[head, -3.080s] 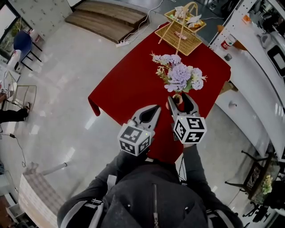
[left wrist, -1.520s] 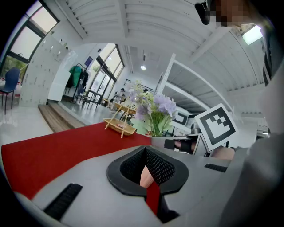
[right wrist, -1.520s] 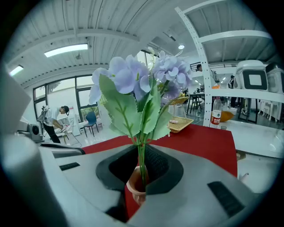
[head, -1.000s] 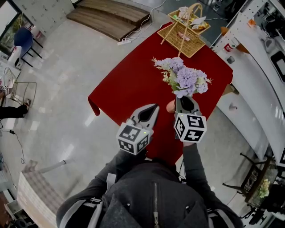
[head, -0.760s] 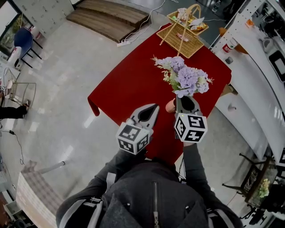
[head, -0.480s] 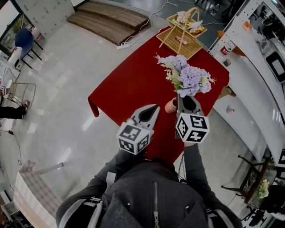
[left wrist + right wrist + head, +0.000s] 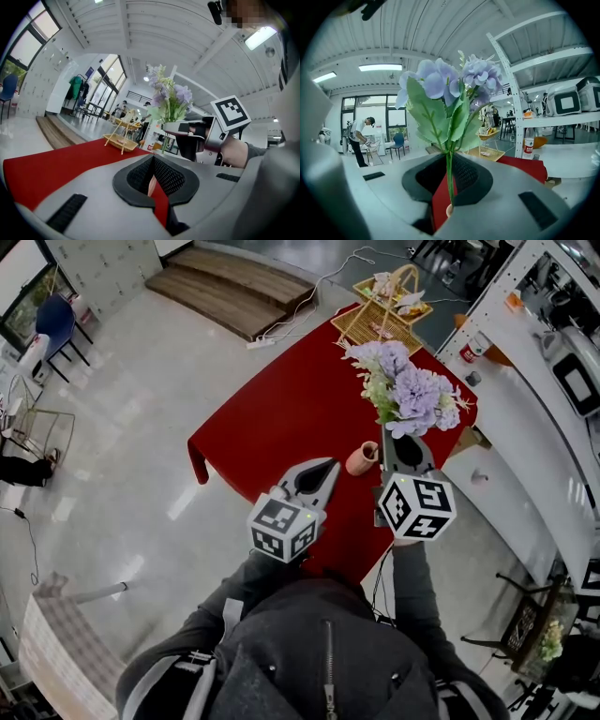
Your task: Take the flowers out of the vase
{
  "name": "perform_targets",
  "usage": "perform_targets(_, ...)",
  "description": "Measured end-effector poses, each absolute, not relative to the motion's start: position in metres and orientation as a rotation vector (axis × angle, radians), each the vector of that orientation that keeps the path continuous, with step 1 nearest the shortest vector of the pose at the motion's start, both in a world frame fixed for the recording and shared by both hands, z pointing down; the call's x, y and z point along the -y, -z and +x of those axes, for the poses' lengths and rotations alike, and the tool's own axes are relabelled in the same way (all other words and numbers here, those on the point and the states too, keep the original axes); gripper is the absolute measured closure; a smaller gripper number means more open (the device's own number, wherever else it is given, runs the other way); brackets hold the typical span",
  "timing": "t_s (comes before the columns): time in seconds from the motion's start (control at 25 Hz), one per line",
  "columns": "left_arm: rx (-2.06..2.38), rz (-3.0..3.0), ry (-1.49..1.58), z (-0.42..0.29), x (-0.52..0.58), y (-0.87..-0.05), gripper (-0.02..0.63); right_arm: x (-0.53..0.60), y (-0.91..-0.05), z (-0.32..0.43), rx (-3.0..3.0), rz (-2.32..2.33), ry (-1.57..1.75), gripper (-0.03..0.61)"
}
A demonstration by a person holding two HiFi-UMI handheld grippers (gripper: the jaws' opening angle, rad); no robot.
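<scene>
Purple flowers (image 7: 410, 393) hang above and right of the vase (image 7: 361, 458), stems pinched in the right gripper (image 7: 390, 430), fingers narrow on them. Left gripper (image 7: 328, 468) sits just left of the vase, fingers together, empty. Risks: thin stems slip in the pinch; the stem ends are hidden and may snag the rim, tipping the unheld vase on the red surface (image 7: 281, 418).

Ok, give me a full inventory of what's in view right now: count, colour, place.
flowers: one bunch, lilac with green leaves, in the air above the table
vase: one, terracotta pink, on the table near its front edge
table: one, red cloth, centre
basket: one, tan wicker, table's far end
wooden platform: one, brown, floor beyond the table
shelving: white, right side
left gripper: grey, jaws together, empty
right gripper: grey, shut on the flower stems
</scene>
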State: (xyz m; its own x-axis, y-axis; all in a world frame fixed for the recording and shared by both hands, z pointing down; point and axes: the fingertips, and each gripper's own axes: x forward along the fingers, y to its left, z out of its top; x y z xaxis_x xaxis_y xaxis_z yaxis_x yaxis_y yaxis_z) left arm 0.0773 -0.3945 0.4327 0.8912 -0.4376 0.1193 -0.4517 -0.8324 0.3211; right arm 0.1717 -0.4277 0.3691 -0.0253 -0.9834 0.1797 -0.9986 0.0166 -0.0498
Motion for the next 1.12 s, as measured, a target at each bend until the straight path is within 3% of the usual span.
perform_targets(0.64, 0.546, 2.736, -0.06, 0.086, 0.371, -0.429, 0.604, 0.385, -0.284, 0.17, 2.193, 2.213, -0.058, 0.541)
perform_targets(1.12, 0.346, 2.77, -0.102, 0.121, 0.332, -0.434, 0.604, 0.332, -0.329, 0.19, 2.039, 2.34, -0.185, 0.541)
